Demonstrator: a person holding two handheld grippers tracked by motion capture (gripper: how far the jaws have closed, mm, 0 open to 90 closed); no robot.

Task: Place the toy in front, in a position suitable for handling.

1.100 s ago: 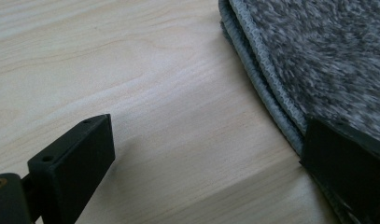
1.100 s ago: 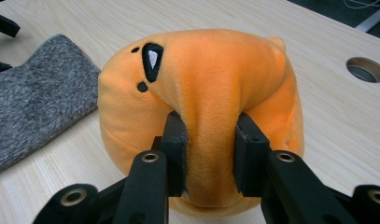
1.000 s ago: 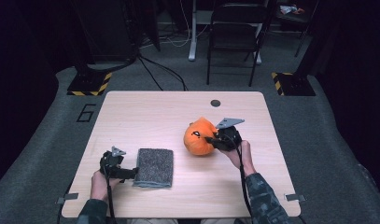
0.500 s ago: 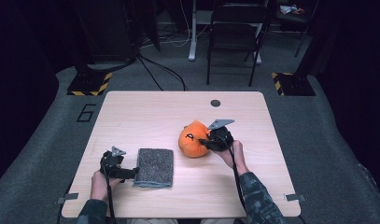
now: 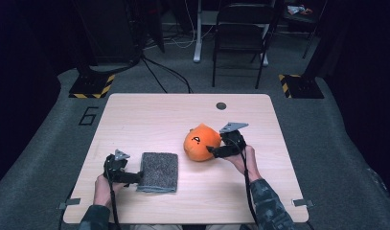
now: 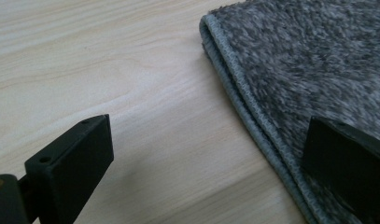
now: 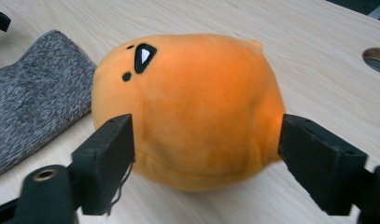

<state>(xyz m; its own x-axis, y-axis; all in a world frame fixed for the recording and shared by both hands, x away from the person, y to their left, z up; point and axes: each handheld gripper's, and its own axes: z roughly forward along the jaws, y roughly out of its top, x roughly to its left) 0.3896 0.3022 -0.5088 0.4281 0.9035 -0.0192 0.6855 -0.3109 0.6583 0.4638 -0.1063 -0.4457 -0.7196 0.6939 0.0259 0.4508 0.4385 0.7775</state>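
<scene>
High view, from the left: the left gripper (image 5: 130, 178) rests at the near-left of the table (image 5: 149, 115) with its jaws spread wide at the left edge of the folded grey towel (image 5: 158, 171) — in the left gripper view one jaw sits over bare wood and the other over the pile, neither pressing on it. Further right, the orange plush toy (image 5: 201, 142) sits on the wood just beside the towel, and the right gripper (image 5: 212, 150) has just been opening its jaws — they now stand wide to either side of the toy, clear of it. To my eye the toy has been set down and let go, while whatever involves the towel is not yet started.
</scene>
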